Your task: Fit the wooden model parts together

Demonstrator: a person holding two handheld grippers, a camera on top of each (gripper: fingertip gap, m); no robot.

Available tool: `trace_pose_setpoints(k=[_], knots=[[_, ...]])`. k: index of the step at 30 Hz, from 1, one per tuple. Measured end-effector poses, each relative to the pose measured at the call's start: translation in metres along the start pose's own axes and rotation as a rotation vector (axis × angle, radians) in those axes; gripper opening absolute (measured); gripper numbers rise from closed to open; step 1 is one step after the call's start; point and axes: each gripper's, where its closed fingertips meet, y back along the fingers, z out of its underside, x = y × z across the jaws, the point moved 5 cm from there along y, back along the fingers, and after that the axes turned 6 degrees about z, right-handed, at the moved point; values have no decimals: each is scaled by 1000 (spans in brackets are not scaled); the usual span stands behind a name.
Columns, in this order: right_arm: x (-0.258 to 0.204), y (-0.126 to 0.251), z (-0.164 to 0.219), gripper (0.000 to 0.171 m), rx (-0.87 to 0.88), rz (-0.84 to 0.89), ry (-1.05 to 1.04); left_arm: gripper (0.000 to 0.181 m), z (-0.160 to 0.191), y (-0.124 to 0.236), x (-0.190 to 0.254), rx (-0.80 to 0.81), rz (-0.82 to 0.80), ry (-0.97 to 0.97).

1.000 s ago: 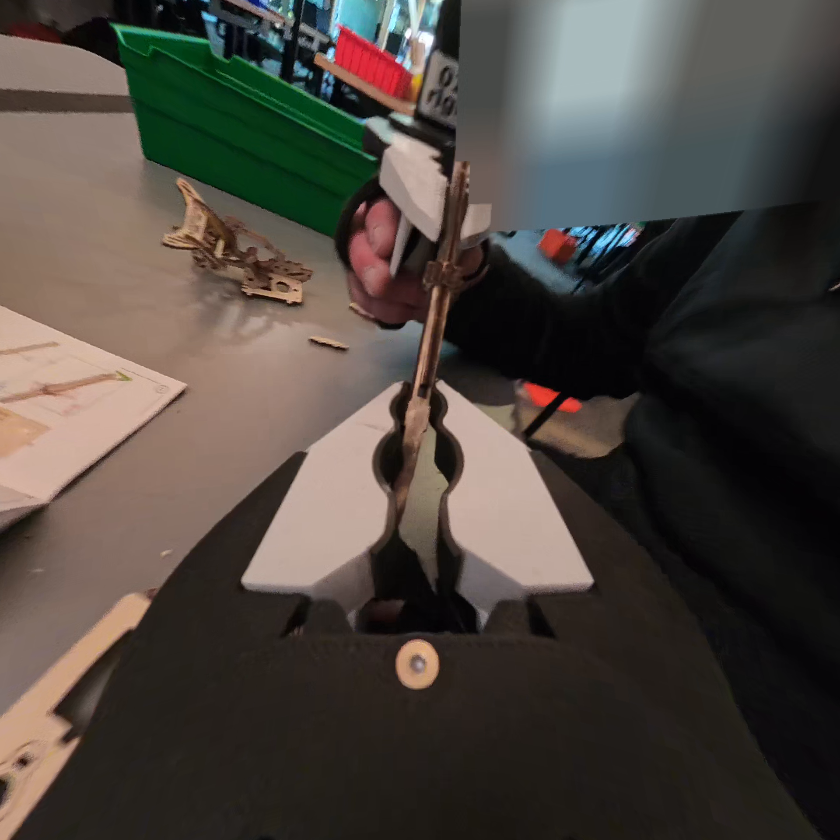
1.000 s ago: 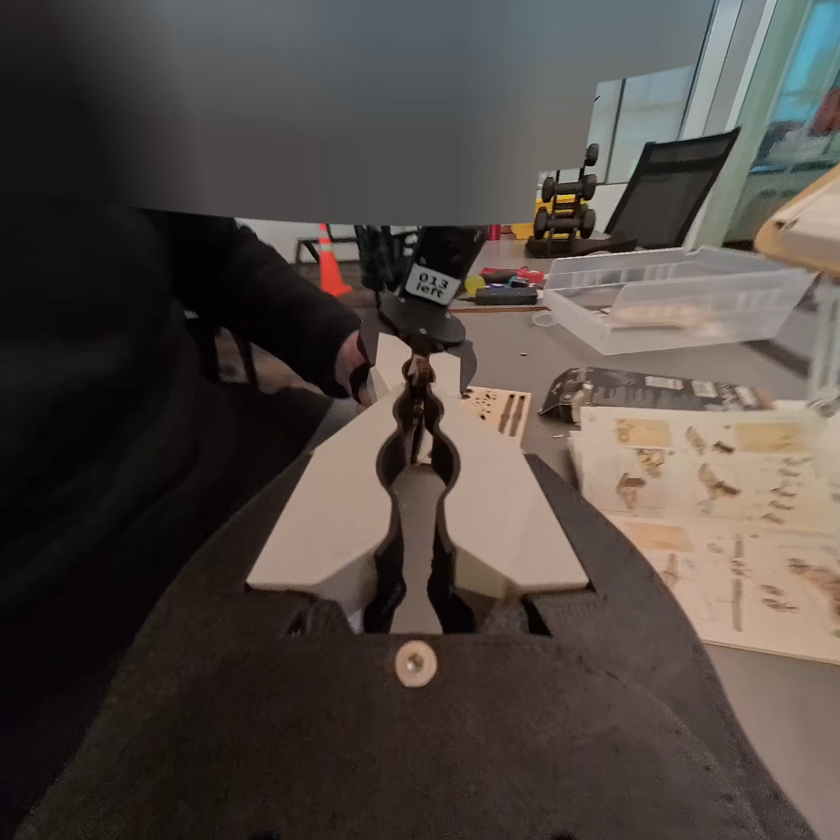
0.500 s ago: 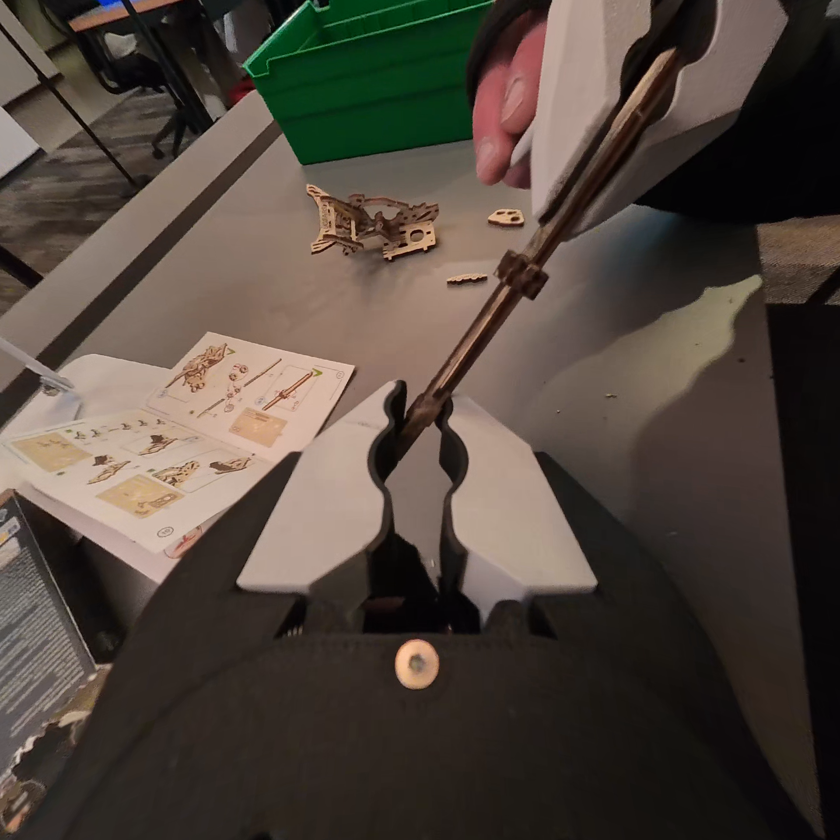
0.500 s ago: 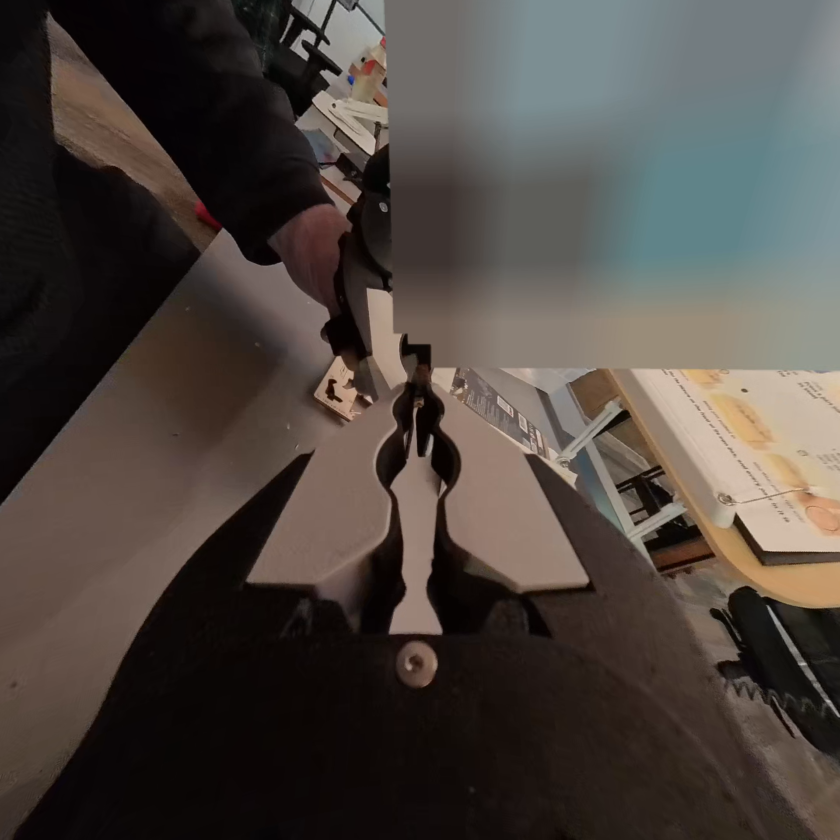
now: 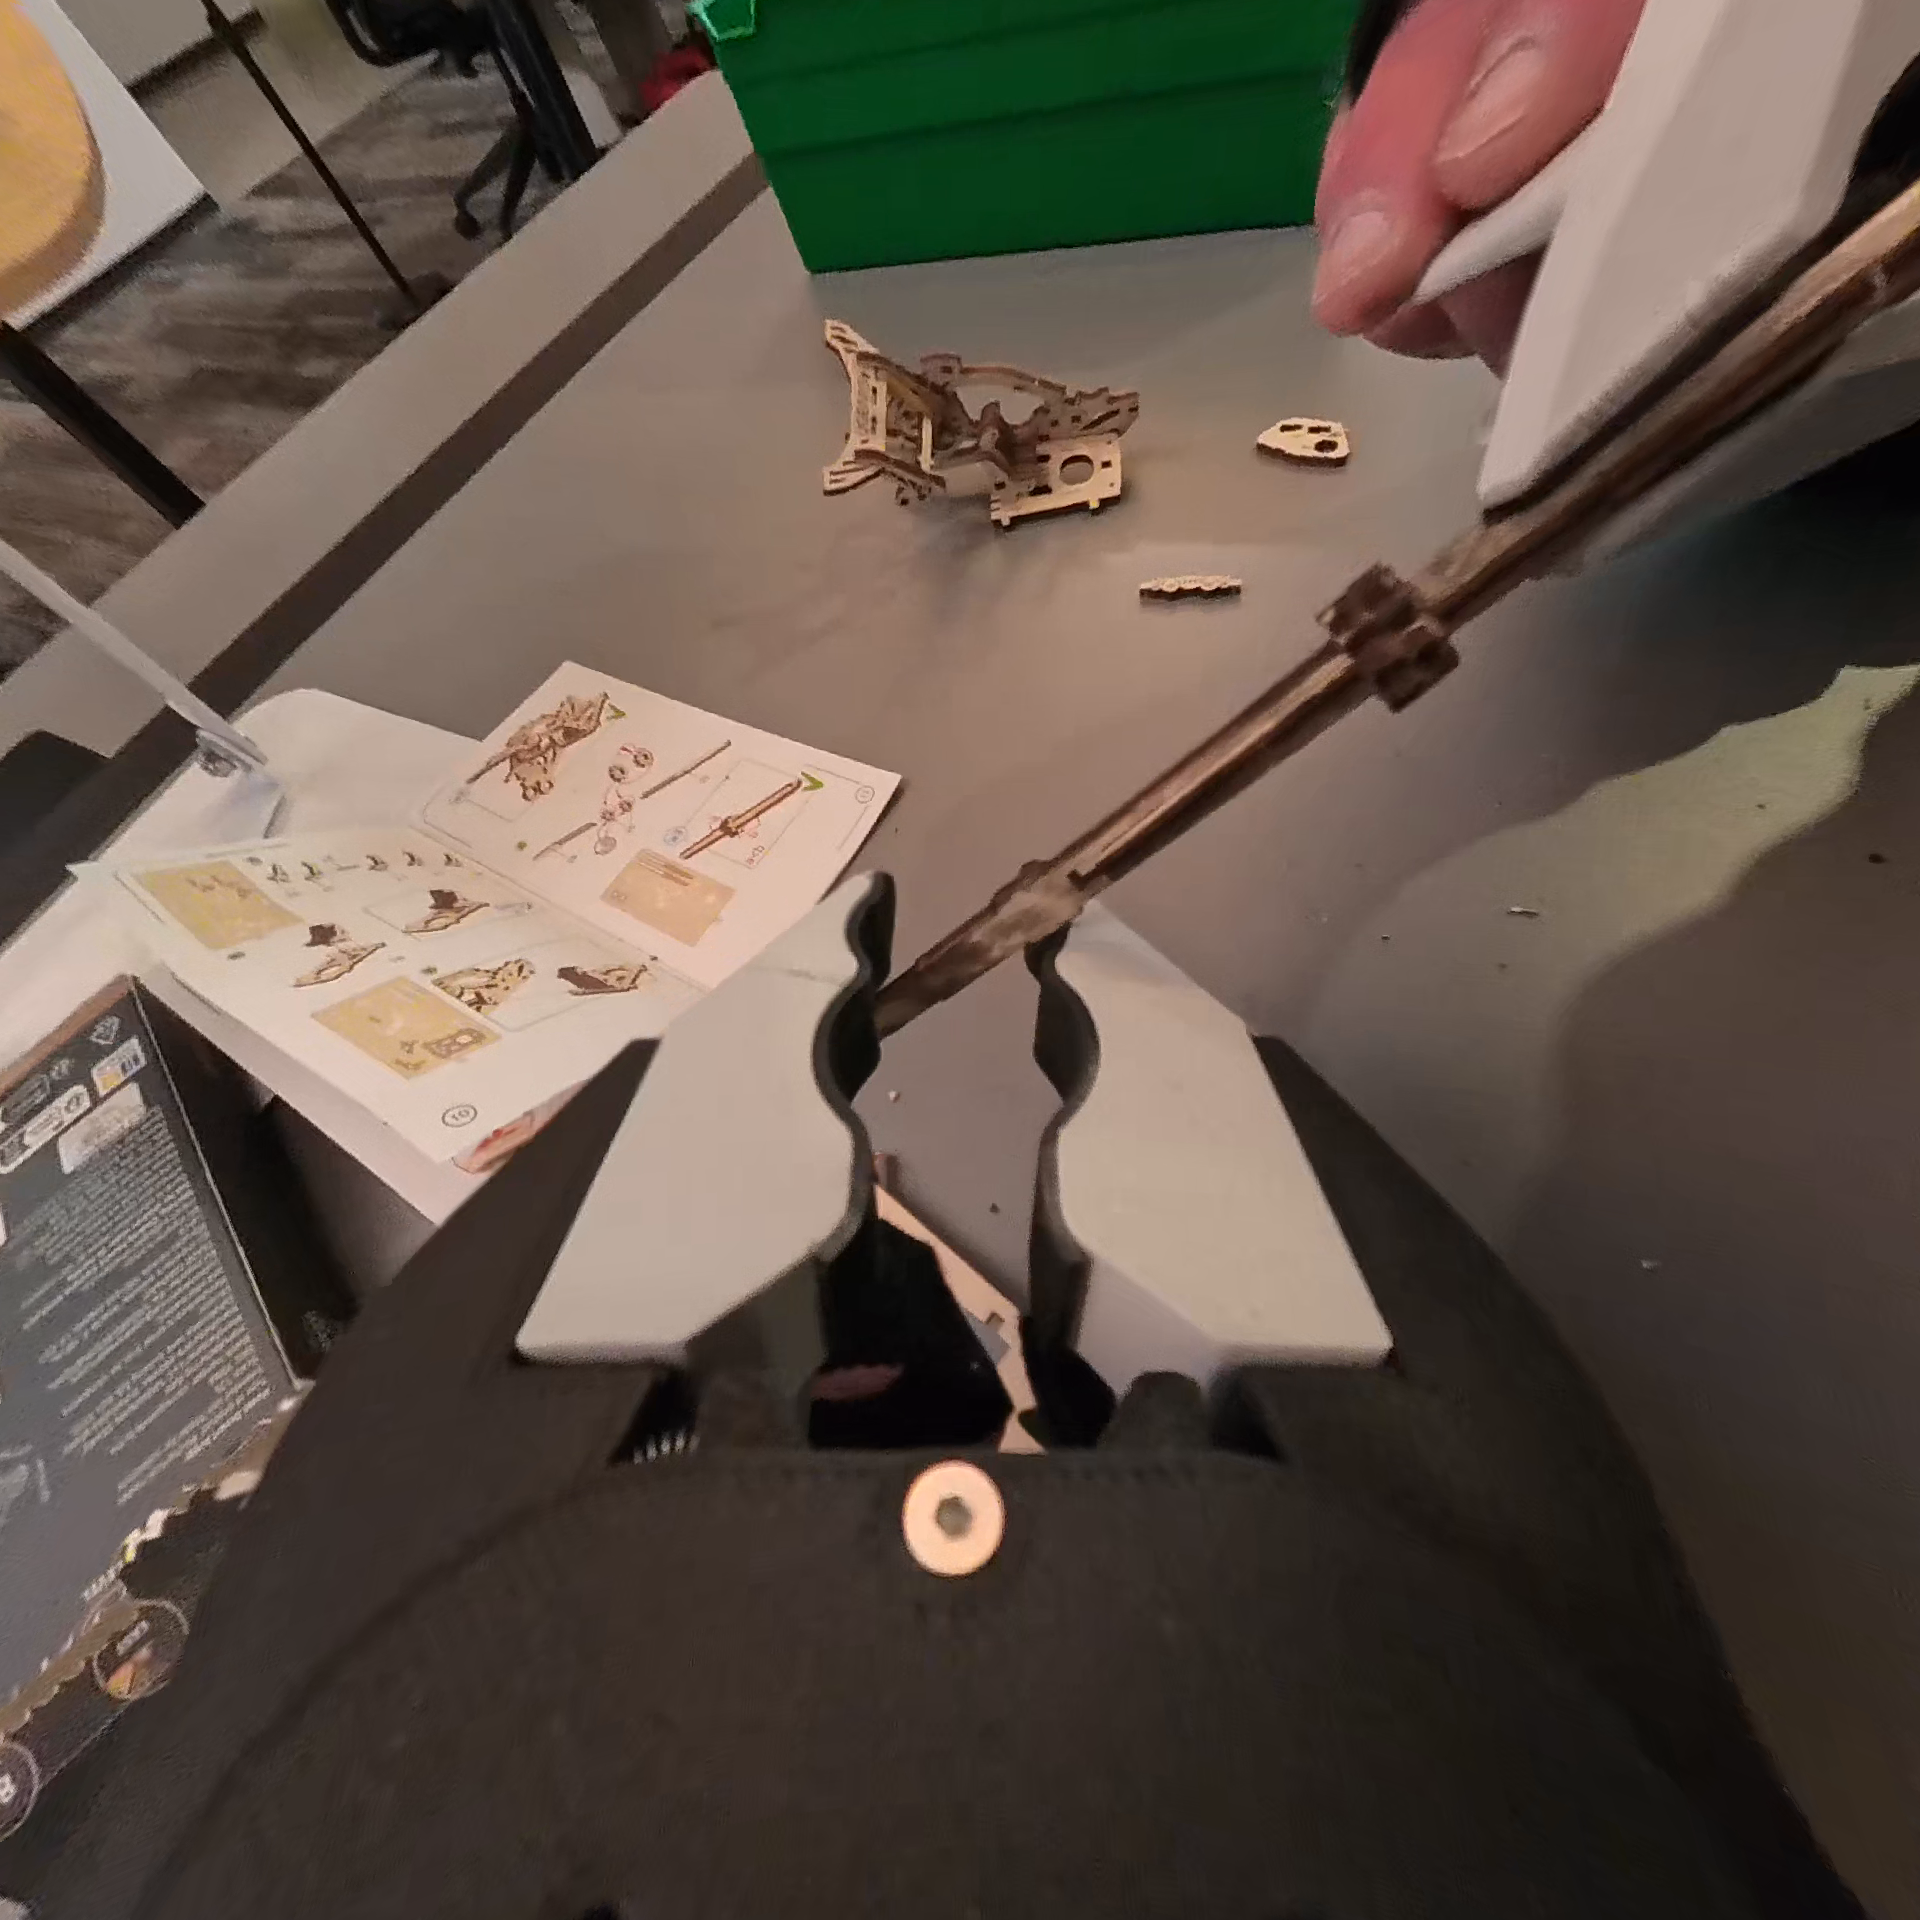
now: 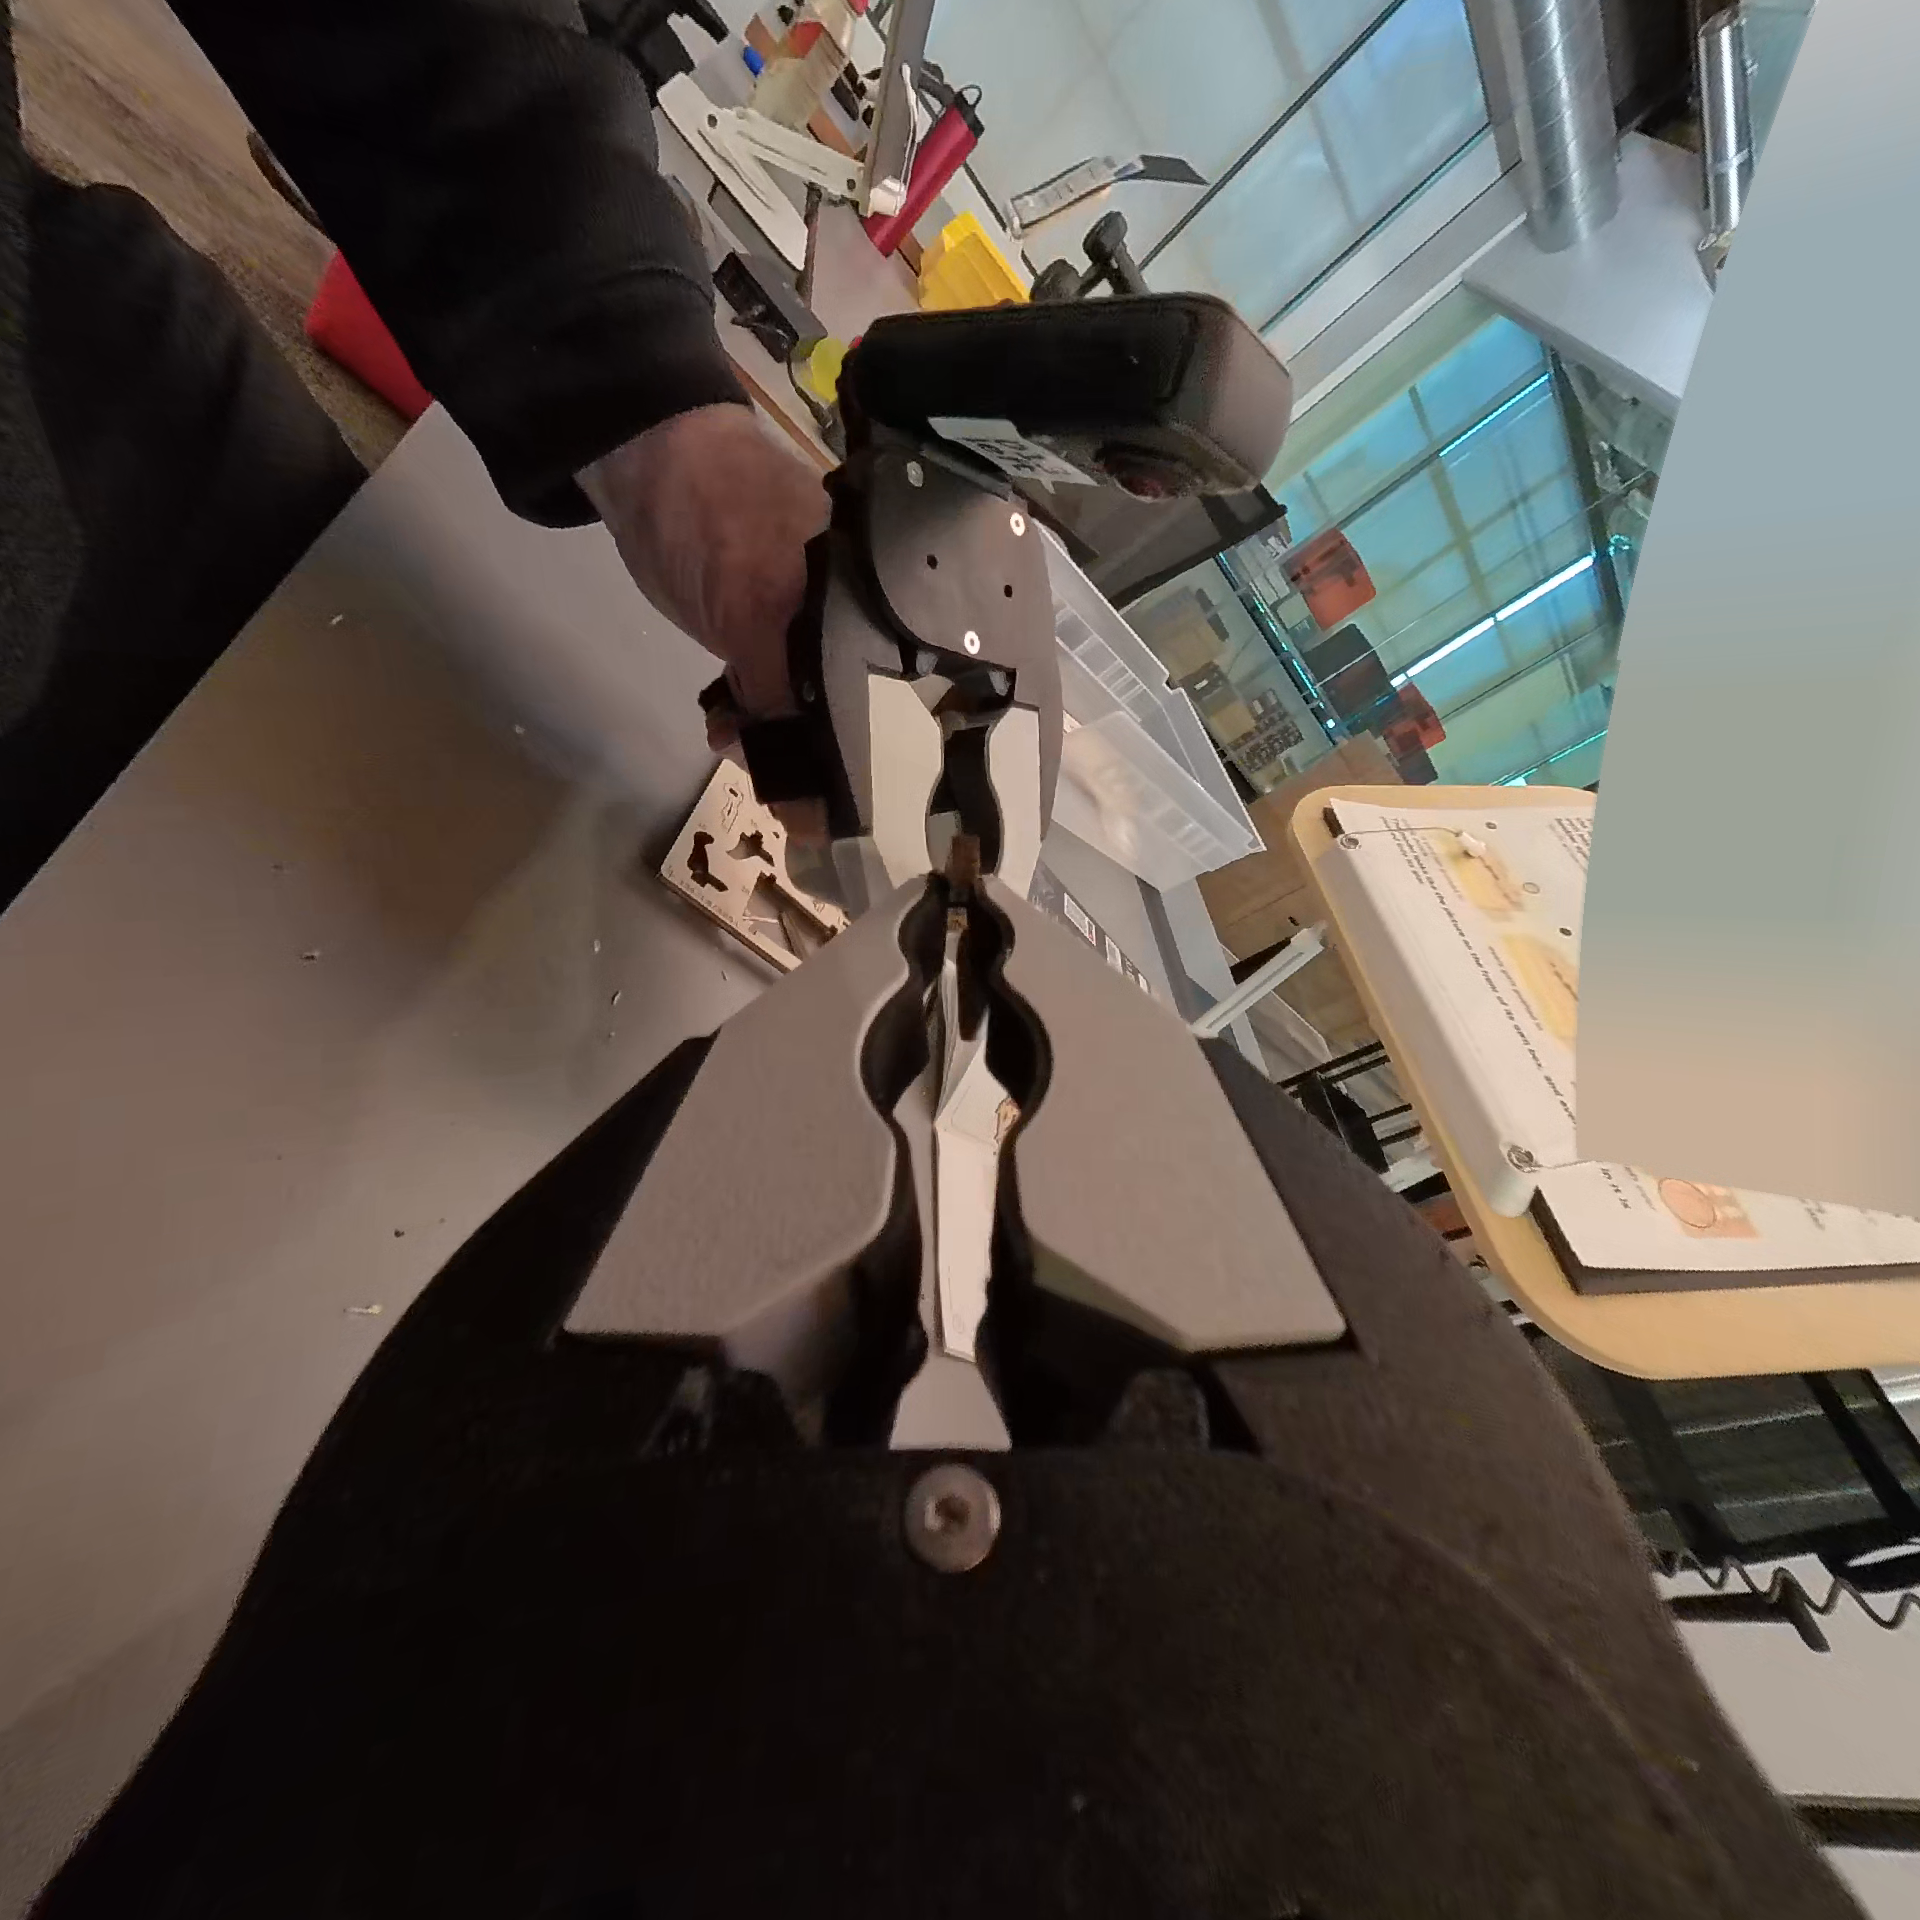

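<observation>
- My left gripper (image 5: 956, 935) has its jaws parted. One end of the wooden rod (image 5: 1174, 810) lies between the tips, close to the right tip, but I cannot tell whether either tip touches it.
- My right gripper (image 6: 951, 909) has its jaws closed on the other end of that rod, so I judge the right hand carries it alone for now.
- From the left jaws the rod runs up and away to the right, its long axis slanting across the view. A small toothed collar (image 5: 1387, 644) sits on it partway along, nearer the right jaws.
- In the right wrist view the rod points almost straight ahead, end-on, toward the left gripper directly in front.
- Beyond the left jaws, well apart on the worktop (image 5: 675, 436), stands the half-built wooden frame (image 5: 971, 431). A small flat piece (image 5: 1304, 442) and a thin strip (image 5: 1190, 588) lie to its right.
- The instruction sheet (image 5: 499, 894) lies left of the left jaws, and a green bin (image 5: 1039, 135) sits farther ahead.
- The next move, I think, turns on lining up the rod's axis: the right hand holds it, so the frame has to be approached from that side.
</observation>
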Motion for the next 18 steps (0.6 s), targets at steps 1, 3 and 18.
trace_pose_setpoints(k=[1, 3, 18], knots=[[-1, 0, 0, 0, -4, 0, 6, 23, 1, -1, 0, -12, -1, -2], [-2, -1, 1, 1, -9, -3, 12, 22, 3, -3, 1, -33, 2, 5], [-5, -3, 2, 1, -21, 5, 20, 18, 18, -11, -5, -92, 9, 161]])
